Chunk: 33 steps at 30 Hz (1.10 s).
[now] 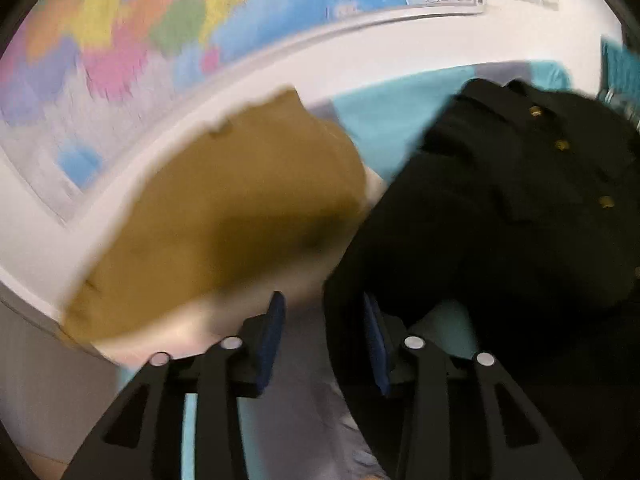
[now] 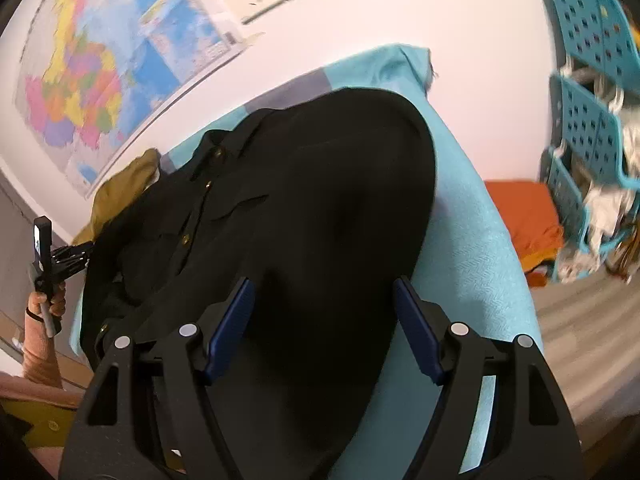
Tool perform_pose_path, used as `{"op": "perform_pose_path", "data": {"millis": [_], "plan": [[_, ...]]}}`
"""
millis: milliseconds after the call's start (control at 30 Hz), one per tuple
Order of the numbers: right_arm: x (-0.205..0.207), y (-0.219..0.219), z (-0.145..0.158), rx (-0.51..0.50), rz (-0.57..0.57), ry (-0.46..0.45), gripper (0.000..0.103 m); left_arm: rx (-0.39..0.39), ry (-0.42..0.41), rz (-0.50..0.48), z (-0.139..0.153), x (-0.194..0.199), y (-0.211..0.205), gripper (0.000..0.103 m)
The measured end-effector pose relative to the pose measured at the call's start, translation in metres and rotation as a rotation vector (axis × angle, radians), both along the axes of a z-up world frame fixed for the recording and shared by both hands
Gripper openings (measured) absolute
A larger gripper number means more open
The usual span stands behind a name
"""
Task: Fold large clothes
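A large black garment with gold buttons lies spread on a light blue cloth-covered surface. It also shows in the left wrist view, at the right. My right gripper is open and hovers over the garment's near part, with nothing between the blue pads. My left gripper is open at the garment's left edge; the black cloth reaches the right pad. The left gripper also shows in the right wrist view, held in a hand at the far left.
A mustard-brown garment lies left of the black one, also seen in the right wrist view. A coloured map hangs on the white wall behind. Turquoise perforated racks and an orange cloth stand at the right.
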State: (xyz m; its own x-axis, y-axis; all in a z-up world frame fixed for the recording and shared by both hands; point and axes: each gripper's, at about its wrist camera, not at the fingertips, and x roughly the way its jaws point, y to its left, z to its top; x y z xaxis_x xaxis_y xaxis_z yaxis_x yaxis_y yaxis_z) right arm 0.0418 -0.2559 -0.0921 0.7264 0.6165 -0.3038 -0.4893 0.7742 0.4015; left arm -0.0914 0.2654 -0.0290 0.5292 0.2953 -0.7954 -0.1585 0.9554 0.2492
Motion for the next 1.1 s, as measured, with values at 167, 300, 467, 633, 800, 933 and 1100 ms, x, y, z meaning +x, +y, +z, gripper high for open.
{"op": "perform_pose_path", "data": {"millis": [167, 300, 467, 633, 800, 933, 1100], "plan": [[-0.055, 0.030, 0.032, -0.085, 0.060, -0.207, 0.074, -0.332, -0.103, 0.003, -0.002, -0.059, 0.031, 0.070], [-0.110, 0.108, 0.044, -0.235, 0.325, -0.380, 0.083, -0.426, -0.099, -0.071, -0.022, -0.090, 0.019, 0.080], [-0.149, 0.227, 0.004, -0.553, 0.565, -0.462, 0.088, -0.456, -0.057, -0.104, -0.057, -0.085, -0.002, 0.063], [-0.153, 0.268, -0.025, -0.751, 0.457, -0.565, 0.092, -0.405, -0.106, -0.066, -0.040, -0.078, -0.004, 0.005], [-0.129, 0.243, -0.003, -0.642, 0.381, -0.455, 0.020, -0.323, -0.257, 0.008, 0.037, -0.098, 0.024, 0.005], [-0.112, 0.209, 0.012, -0.518, 0.343, -0.398, 0.018, -0.012, -0.295, 0.150, 0.079, -0.111, 0.049, 0.021], [-0.106, 0.201, 0.006, -0.406, 0.406, -0.332, 0.047, 0.216, -0.165, 0.170, 0.043, -0.101, 0.031, 0.039]]}}
